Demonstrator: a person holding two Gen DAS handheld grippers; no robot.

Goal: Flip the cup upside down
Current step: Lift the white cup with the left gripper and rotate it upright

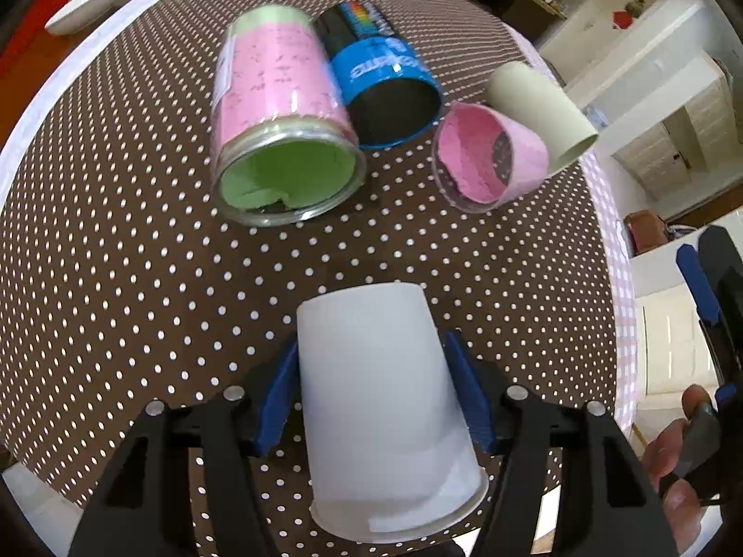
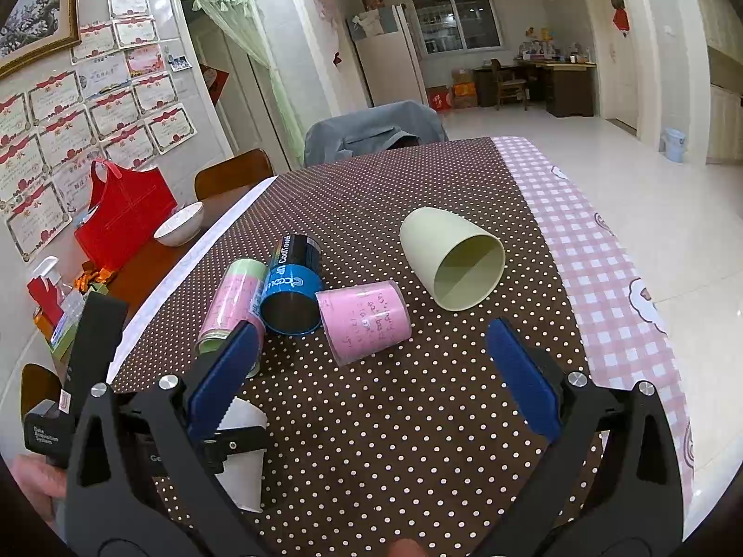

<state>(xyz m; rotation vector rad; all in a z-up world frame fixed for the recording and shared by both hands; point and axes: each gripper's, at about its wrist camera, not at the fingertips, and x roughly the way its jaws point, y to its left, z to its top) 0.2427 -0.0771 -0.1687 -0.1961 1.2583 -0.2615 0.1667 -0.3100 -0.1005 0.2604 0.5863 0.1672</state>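
A white paper cup (image 1: 381, 399) sits between the blue pads of my left gripper (image 1: 374, 348), base pointing away, rim toward the camera. The pads press its sides, so the gripper is shut on it, just above the dotted cloth. In the right wrist view the cup (image 2: 244, 459) shows at lower left, partly hidden behind the left gripper body. My right gripper (image 2: 371, 362) is open and empty, raised above the table. It also shows at the right edge of the left wrist view (image 1: 710, 297).
Several cups lie on their sides on the brown dotted tablecloth (image 2: 394, 417): a pink-and-green one (image 1: 283, 120), a blue-and-black one (image 1: 385, 83), a small pink one (image 1: 487, 158), a pale green one (image 2: 452, 262). A white bowl (image 2: 179, 227) and red bag (image 2: 123, 213) stand left.
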